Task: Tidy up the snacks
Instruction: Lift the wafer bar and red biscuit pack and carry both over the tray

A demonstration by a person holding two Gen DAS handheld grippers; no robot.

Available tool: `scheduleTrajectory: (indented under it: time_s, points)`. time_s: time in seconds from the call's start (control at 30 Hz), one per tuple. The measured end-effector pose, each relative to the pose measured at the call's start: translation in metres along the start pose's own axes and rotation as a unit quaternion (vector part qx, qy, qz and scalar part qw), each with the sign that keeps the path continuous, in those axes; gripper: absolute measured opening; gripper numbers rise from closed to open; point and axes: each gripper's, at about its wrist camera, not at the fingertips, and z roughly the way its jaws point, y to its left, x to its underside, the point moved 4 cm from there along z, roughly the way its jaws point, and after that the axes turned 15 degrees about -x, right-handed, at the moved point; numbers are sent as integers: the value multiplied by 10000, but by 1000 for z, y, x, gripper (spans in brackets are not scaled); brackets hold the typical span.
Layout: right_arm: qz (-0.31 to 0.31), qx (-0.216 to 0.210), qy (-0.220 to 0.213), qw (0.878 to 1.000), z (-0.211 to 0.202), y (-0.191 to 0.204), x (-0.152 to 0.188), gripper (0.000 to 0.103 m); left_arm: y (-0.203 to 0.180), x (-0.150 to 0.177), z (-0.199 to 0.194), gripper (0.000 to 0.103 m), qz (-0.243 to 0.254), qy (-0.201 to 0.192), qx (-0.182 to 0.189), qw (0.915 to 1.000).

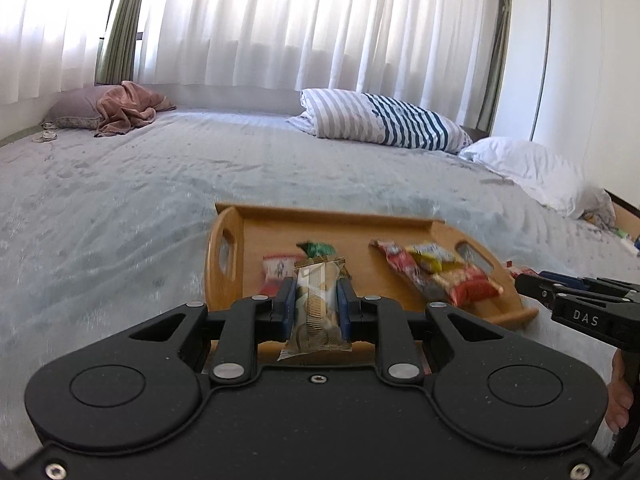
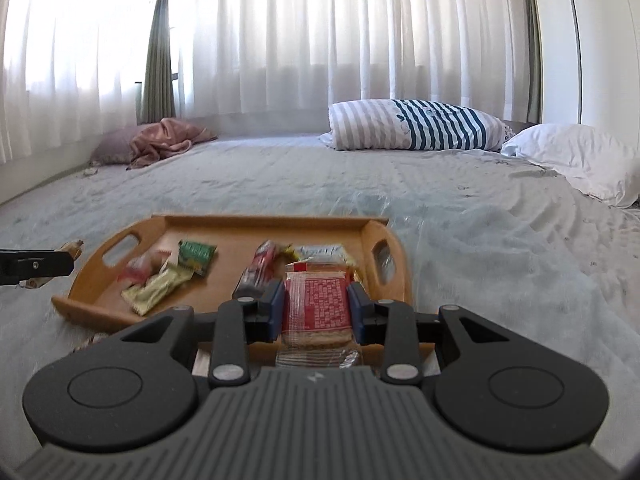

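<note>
Bed (image 1: 120,200) | left tool (image 1: 317,300) grips wafer packet (image 1: 318,312) | right tool (image 2: 316,304) grips red cracker packet (image 2: 316,308)

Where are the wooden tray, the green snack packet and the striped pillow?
wooden tray (image 2: 264,222): right wrist view, far rim.
green snack packet (image 2: 196,254): right wrist view, middle of the wrapper.
striped pillow (image 1: 376,120): left wrist view, middle of its front.

- Wooden tray (image 2: 240,236): smooth, honey-coloured wood with a soft satin sheen.
- Snack packets: glossy, crinkled plastic film, including the wafer packet (image 1: 318,312) and the red cracker packet (image 2: 316,308).
- Left gripper (image 1: 318,300) and right gripper (image 2: 316,306): matt black plastic, blue pads, small shiny metal pins.
- Bedspread (image 1: 140,184): pale grey cloth, slightly textured and wrinkled.
- Curtains (image 2: 300,32): sheer white fabric.
</note>
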Motion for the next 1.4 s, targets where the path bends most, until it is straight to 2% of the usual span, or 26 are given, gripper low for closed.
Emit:
scheduleTrajectory:
  time_s: [0.17, 0.33, 0.5, 0.63, 0.87, 1.03, 1.4]
  points:
    - [219, -20, -57, 9997, 12, -16, -22, 38, 3, -27, 20, 20, -204, 34, 17, 9998]
    - [611, -146, 67, 9980, 34, -37, -44, 38, 4, -49, 44, 20, -289, 59, 18, 9996]
    - [1014, -262, 421, 9936, 73, -61, -61, 38, 6, -69, 81, 20, -389, 256, 40, 9989]
    - [1274, -361, 820, 9878, 113, -75, -70, 38, 5, -79, 115, 20, -371, 433, -105, 9983]
    - [1372, -213, 1246, 9825, 170, -79, -74, 38, 1, -80, 169, 20, -258, 824, -372, 9956]
    - [1369, -46, 1507, 9790, 195, -83, -70, 39, 2, -75, 197, 20, -296, 1048, -460, 9930]
    - [1297, 95, 1545, 9794, 218, -86, -59, 39, 0, -66, 230, 20, -221, 1170, -607, 9910]
